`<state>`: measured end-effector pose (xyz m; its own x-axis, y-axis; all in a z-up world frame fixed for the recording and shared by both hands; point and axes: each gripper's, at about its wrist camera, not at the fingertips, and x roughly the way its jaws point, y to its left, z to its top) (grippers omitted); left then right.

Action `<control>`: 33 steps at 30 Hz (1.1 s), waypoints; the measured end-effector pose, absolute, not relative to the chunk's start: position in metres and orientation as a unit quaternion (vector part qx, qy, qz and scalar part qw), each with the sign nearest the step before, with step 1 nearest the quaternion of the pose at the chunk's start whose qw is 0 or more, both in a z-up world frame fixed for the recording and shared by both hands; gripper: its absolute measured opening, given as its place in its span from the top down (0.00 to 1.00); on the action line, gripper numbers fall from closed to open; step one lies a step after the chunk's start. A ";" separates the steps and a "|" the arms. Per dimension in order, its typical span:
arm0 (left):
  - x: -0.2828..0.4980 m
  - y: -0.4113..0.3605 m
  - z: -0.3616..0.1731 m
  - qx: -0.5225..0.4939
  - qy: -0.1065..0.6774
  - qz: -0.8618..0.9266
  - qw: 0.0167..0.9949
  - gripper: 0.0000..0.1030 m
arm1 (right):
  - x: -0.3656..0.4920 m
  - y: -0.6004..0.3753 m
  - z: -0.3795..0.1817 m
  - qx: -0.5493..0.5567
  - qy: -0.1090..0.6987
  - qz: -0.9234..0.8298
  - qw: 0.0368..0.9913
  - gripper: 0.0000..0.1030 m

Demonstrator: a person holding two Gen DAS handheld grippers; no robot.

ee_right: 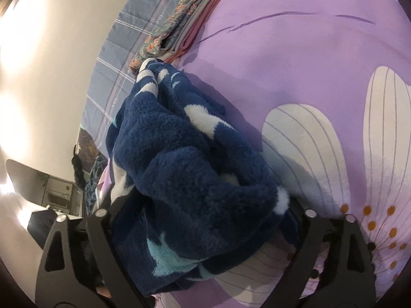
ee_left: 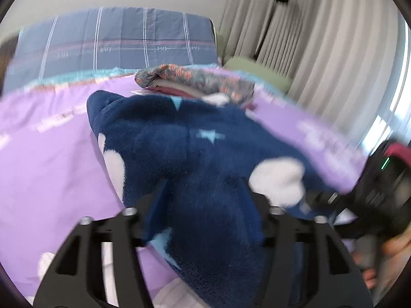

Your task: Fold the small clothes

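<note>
A navy fleece garment (ee_left: 195, 154) with white and light blue shapes lies bunched on the purple bedspread (ee_left: 46, 159). My left gripper (ee_left: 203, 205) has its fingers on either side of a thick fold of the fleece and grips it. My right gripper (ee_right: 203, 205) grips another bunch of the same garment (ee_right: 185, 169), lifted a little above the bedspread (ee_right: 295, 51). The right gripper's black body (ee_left: 380, 190) shows at the right edge of the left wrist view. The fingertips of both are buried in fleece.
A stack of folded clothes (ee_left: 195, 82), floral piece on top, lies on the bed behind the fleece; it also shows in the right wrist view (ee_right: 179, 25). A blue plaid quilt (ee_left: 118, 41) lies at the bed's far end. Curtains (ee_left: 321, 51) hang at the right.
</note>
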<state>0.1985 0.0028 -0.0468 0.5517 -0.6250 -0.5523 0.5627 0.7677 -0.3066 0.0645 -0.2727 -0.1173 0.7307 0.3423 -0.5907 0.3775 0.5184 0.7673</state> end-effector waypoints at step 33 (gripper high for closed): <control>0.326 0.011 -0.045 -0.167 0.352 -0.361 0.847 0.43 | 0.070 -0.279 -0.106 0.456 0.339 0.051 0.821 0.47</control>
<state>0.3261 0.0111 -0.0453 0.4909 -0.7299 -0.4757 0.4942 0.6829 -0.5379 0.0700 -0.2787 -0.1056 0.7652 0.3936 -0.5094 0.2245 0.5785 0.7842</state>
